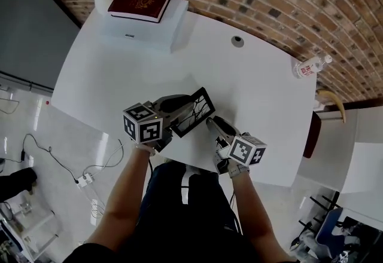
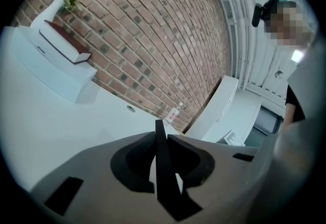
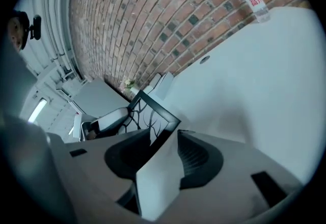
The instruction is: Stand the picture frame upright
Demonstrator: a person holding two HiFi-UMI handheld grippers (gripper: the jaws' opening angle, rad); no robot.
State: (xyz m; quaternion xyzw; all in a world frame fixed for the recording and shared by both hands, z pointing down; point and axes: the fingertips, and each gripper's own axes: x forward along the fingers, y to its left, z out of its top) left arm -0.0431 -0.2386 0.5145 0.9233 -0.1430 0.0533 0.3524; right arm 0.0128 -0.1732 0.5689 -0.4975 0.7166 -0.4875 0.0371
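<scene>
Picture frame [image 1: 196,110] is held tilted at the table's [image 1: 119,76] near edge, not yet standing; setting it down upright and letting go remain. The left gripper [image 2: 164,149] pinches its thin edge between nearly closed jaws. The right gripper's [image 3: 164,142] jaws gape around a corner, seemingly without pressing. Across the table, the bottle's [image 1: 311,66] red label and the book's [image 1: 140,2] cover are illegible.

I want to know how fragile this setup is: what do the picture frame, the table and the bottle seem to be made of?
Picture frame: thin black rim with a matte look, so plastic or painted wood. Whether the front is glazed cannot be told.
Table: smooth white top with a faint sheen, likely laminate.
Bottle: clear plastic, judging by its see-through body and printed label.
</scene>
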